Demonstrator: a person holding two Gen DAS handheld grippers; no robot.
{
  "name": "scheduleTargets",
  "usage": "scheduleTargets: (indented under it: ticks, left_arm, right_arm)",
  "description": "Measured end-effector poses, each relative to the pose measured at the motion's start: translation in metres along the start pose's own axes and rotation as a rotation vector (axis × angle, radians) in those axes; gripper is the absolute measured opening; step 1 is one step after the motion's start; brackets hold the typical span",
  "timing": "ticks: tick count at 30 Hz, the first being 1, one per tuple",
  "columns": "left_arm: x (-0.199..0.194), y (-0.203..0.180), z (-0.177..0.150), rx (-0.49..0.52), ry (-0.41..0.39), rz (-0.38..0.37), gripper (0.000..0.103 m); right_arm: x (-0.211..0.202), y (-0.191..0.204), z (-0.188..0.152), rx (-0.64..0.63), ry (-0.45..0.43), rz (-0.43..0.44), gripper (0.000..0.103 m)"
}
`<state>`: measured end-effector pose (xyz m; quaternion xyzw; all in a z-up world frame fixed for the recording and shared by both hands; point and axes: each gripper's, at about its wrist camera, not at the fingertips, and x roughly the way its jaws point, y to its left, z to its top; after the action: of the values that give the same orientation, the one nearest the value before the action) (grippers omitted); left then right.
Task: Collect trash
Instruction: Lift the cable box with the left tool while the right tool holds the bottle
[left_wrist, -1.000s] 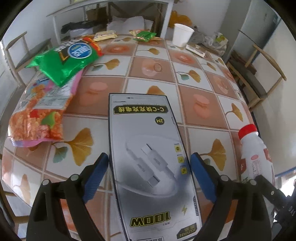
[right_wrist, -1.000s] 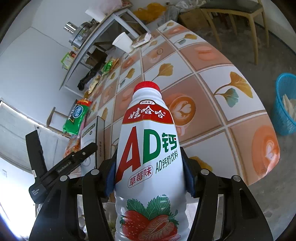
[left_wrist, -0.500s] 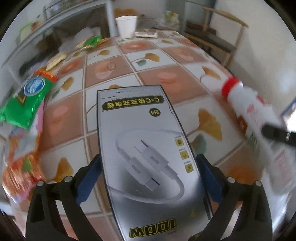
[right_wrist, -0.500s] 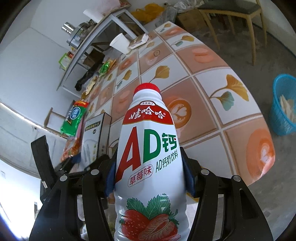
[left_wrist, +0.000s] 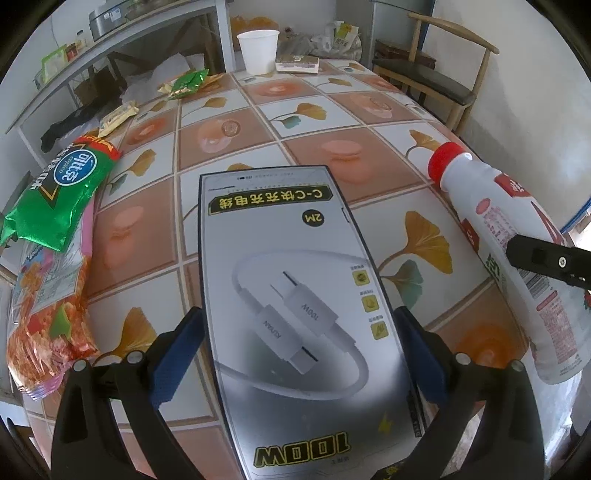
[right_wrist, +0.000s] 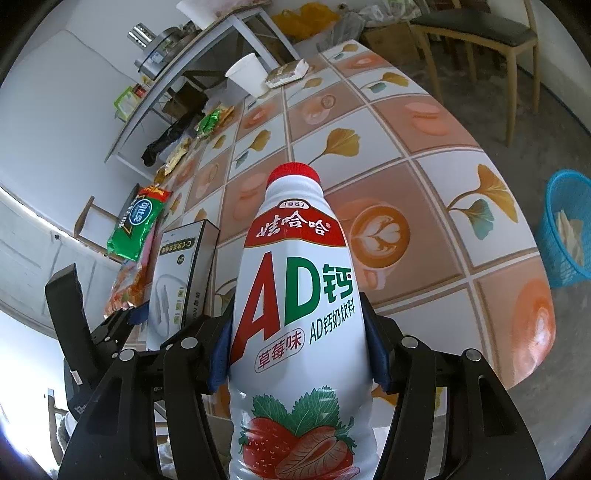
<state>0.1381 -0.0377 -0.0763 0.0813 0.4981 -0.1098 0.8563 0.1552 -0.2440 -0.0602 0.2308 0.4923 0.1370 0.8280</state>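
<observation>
Two pieces of trash are in hand. The left tool (left_wrist: 295, 354) pinches the grey cable box (left_wrist: 295, 295) by its long edges, above the tiled counter (left_wrist: 229, 147). The right tool (right_wrist: 299, 354) is pressed on the sides of the strawberry milk bottle (right_wrist: 295, 295), red cap pointing away. In my judgement the task is about half done, because neither piece is in the blue basket (right_wrist: 565, 229) yet; it stands on the floor past the counter edge with something pale inside. Left on the counter are the green snack bag (left_wrist: 59, 199), the orange snack bag (left_wrist: 48, 302), some small wrappers (left_wrist: 184, 83), a white paper cup (left_wrist: 258, 50) and a flat packet (left_wrist: 297, 62).
</observation>
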Motion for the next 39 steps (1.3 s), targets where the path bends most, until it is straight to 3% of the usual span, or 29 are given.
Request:
scheduleTargets:
  ticks: [8,12,17,21,26,35,39]
  left_arm:
    - [-0.001,0.004,0.001,0.011,0.003,-0.032,0.097]
    - [-0.013,0.014,0.003,-0.066,-0.05,-0.168,0.097]
    - [-0.025,0.021,0.01,-0.109,-0.083,-0.239,0.097]
    - [-0.03,0.018,0.01,-0.11,-0.055,-0.182,0.097]
    - [-0.034,0.005,0.001,-0.099,-0.023,-0.044,0.097]
    - [-0.015,-0.005,-0.009,-0.166,0.04,0.003,0.097]
    - [-0.013,-0.003,-0.01,-0.175,0.034,0.018,0.097]
  right_arm:
    - [0.002,0.005,0.002,-0.009,0.005,-0.017,0.056]
    - [0.003,0.006,0.002,-0.009,0.009,-0.019,0.056]
    - [0.003,0.007,0.003,-0.007,0.01,-0.019,0.056]
    - [0.004,0.007,0.002,-0.003,0.01,-0.015,0.056]
    - [0.004,0.006,0.003,-0.002,0.009,-0.014,0.056]
    - [0.001,0.004,0.003,0.004,0.003,-0.017,0.056]
    - [0.001,0.004,0.003,0.002,0.005,-0.017,0.057]
